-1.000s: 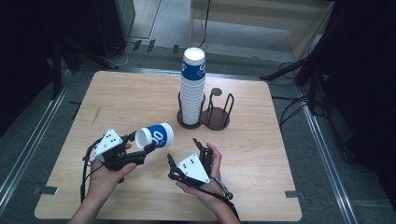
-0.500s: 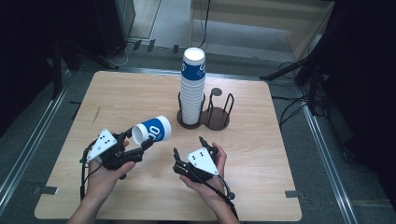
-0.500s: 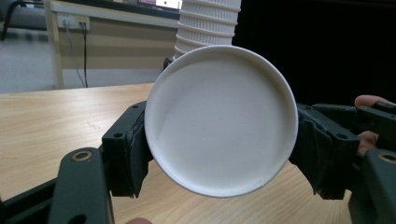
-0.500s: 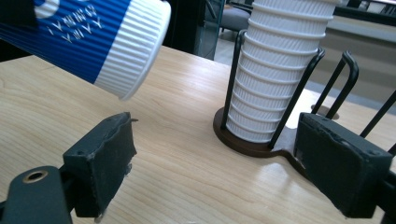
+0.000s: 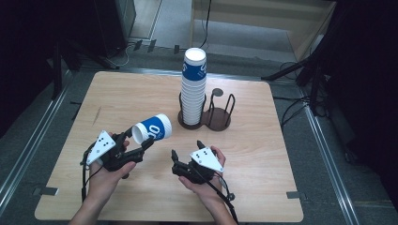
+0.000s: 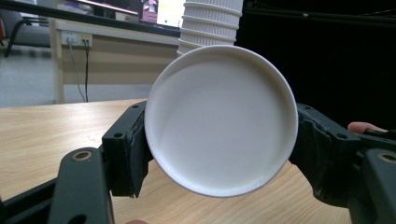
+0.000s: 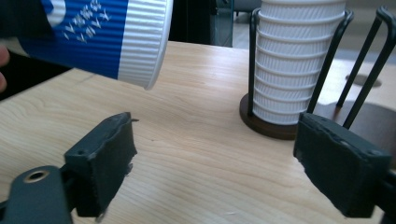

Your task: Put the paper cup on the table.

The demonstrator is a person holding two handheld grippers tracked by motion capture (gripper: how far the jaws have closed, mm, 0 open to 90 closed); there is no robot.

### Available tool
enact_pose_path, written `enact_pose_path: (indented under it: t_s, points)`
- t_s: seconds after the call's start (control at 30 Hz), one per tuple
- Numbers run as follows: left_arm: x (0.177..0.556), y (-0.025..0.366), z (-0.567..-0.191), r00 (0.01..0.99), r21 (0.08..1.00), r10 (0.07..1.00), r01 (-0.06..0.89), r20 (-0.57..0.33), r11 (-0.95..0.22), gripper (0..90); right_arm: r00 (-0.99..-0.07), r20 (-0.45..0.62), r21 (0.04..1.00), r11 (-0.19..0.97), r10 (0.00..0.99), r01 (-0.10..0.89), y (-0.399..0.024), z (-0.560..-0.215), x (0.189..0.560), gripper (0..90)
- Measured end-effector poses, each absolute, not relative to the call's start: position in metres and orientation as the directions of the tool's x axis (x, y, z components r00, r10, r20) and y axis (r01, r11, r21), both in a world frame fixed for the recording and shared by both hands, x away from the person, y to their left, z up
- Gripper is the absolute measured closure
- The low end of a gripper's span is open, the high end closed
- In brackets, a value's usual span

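Observation:
A blue-and-white ribbed paper cup lies on its side in the air above the table's front left. My left gripper is shut on it near its base. In the left gripper view the cup's white base faces the camera, with a black pad pressing on each side. My right gripper is at the front centre, pointing away towards the holder. Its jaws have just been opening and stand open, with nothing between them. The cup's mouth end hangs above and left of them.
A tall stack of matching cups stands in one ring of a dark wire cup holder at the table's centre back; the holder's other ring has no cup. Bare wooden tabletop lies left of it. Cables and dark stands surround the table.
The held cup has tipped up a little and sits slightly higher. The right hand has turned slightly. Both hands stay in about the same place.

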State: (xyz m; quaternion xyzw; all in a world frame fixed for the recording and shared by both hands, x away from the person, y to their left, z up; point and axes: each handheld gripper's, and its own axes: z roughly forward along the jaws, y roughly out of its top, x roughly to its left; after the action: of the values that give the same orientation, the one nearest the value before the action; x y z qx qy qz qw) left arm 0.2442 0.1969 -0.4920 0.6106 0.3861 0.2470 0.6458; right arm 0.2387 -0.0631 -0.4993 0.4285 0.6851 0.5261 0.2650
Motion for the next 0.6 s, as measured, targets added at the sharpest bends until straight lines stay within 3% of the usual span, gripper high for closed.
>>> enact_pose_path:
  t_s: [0.13, 0.6]
  points:
    - [0.243, 0.195, -0.493, 0.583, 0.977, 0.785, 0.153, -0.209, 0.147, 28.3, -0.485, 0.157, 0.932, 0.033, 0.86, 0.361, -0.064, -0.495, 0.239, 4.7]
    - [0.241, 0.198, -0.49, 0.585, 0.974, 0.778, 0.129, -0.228, 0.188, 28.3, -0.402, 0.455, 0.842, -0.236, 0.795, 0.486, -0.07, -0.475, 0.241, 5.1]
